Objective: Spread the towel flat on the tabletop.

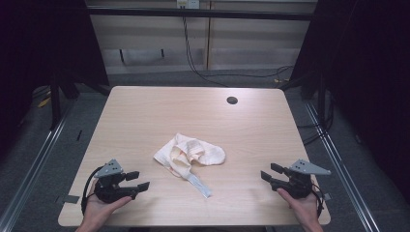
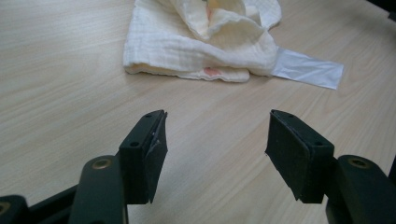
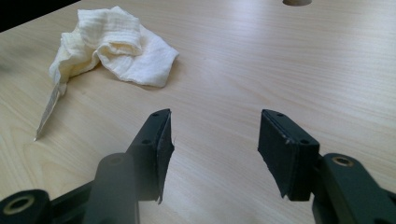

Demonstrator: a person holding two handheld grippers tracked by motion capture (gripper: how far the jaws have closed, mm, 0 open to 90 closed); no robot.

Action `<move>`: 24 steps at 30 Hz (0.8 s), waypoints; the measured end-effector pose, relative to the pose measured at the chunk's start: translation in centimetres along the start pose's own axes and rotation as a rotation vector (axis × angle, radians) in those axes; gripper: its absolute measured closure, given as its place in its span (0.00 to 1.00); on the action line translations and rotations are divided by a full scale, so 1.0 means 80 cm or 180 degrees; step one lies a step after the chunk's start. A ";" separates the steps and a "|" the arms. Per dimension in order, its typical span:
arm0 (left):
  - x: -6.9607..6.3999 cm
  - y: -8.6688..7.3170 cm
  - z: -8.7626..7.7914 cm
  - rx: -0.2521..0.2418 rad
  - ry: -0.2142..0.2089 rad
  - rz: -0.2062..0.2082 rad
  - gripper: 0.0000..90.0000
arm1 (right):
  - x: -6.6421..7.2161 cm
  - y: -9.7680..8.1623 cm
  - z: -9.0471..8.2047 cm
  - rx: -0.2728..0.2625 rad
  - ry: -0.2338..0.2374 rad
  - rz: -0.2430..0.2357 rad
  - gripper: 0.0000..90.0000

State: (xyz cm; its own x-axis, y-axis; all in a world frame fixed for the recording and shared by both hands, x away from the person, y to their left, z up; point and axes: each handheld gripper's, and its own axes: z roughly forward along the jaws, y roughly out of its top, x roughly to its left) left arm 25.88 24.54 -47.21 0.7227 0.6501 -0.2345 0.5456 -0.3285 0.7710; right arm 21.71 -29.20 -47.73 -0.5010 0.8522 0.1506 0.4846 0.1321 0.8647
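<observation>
A crumpled cream cloth (image 1: 189, 153) with a white label strip (image 1: 199, 185) lies in the middle of the light wooden table (image 1: 145, 116). My left gripper (image 1: 137, 181) rests near the front left corner, held by a hand, jaws open and empty, pointing right toward the cloth. My right gripper (image 1: 270, 173) sits near the front right corner, open and empty, pointing left. In the left gripper view the cloth (image 2: 201, 42) and its label (image 2: 308, 69) lie beyond the open jaws (image 2: 217, 140). The right gripper view has the cloth (image 3: 109, 44) at upper left, well past the open jaws (image 3: 215, 140).
A round cable hole (image 1: 232, 100) marks the table's far right area. Dark curtains flank both sides, and cables hang down the back wall. Metal floor rails run along the table's left and right.
</observation>
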 end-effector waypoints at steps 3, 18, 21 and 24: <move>-0.001 0.003 0.001 -0.0007 0.0011 0.0006 0.42 | 0.001 -0.001 0.005 0.0151 0.0054 -0.0015 0.48; -0.024 0.019 0.007 0.0001 -0.0151 0.0253 0.60 | 0.018 0.007 0.019 0.0389 0.0451 -0.0183 0.52; -0.029 0.025 0.009 0.0015 -0.0153 0.0381 0.71 | 0.031 0.014 0.018 0.0366 0.0535 -0.0237 0.56; -0.030 0.035 0.017 0.0023 -0.0161 0.0458 0.79 | 0.037 0.020 0.024 0.0372 0.0571 -0.0271 0.59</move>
State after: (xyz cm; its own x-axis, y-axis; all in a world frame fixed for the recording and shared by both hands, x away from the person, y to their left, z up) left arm 26.27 21.17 -45.26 0.8141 0.5606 -0.1516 0.4378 -0.4207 0.7946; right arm 22.39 -25.47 -46.84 -0.6582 0.7331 0.1714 0.5097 0.2663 0.8181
